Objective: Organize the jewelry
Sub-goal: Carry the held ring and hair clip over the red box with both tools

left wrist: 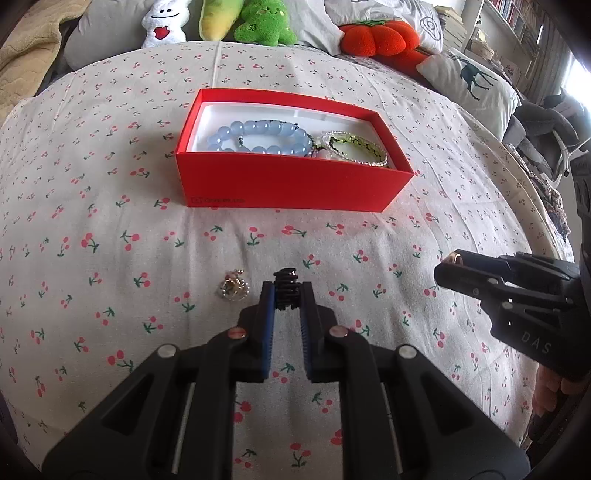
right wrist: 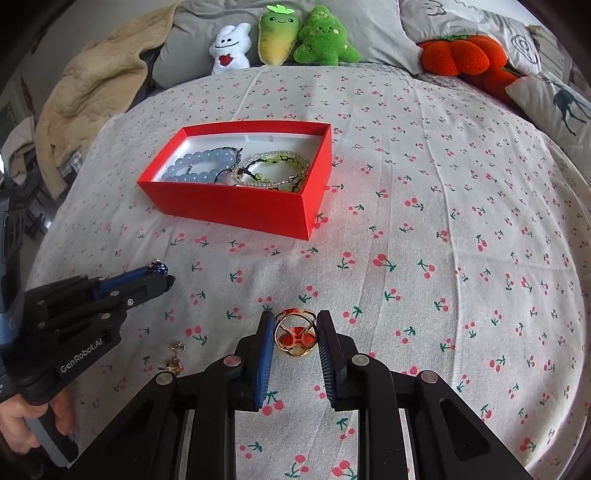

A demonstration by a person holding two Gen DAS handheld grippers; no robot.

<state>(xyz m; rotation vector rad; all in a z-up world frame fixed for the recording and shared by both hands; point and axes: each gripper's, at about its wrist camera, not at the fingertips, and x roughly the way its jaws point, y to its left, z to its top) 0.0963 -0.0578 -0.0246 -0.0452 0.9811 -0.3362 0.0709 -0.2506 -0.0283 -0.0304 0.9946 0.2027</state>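
Note:
An open red box (left wrist: 295,184) (right wrist: 236,206) sits on the cherry-print bedspread. It holds a blue bead bracelet (left wrist: 258,136) (right wrist: 201,164) and a green-and-clear bead bracelet (left wrist: 354,149) (right wrist: 275,168). My left gripper (left wrist: 287,291) (right wrist: 160,269) is shut on a small dark beaded piece (left wrist: 286,290) held above the bedspread, in front of the box. My right gripper (right wrist: 294,328) (left wrist: 456,260) is shut on a gold ring (right wrist: 295,334) to the right of the left one. A small gold earring (left wrist: 233,286) (right wrist: 173,356) lies on the bedspread left of my left gripper.
Plush toys stand along the far edge: a white one (right wrist: 231,48), a yellow-green carrot (right wrist: 277,35), a green tree (right wrist: 325,37) and an orange pumpkin (right wrist: 461,55). Grey pillows (left wrist: 469,77) lie at the back right, a beige blanket (right wrist: 85,85) at the back left.

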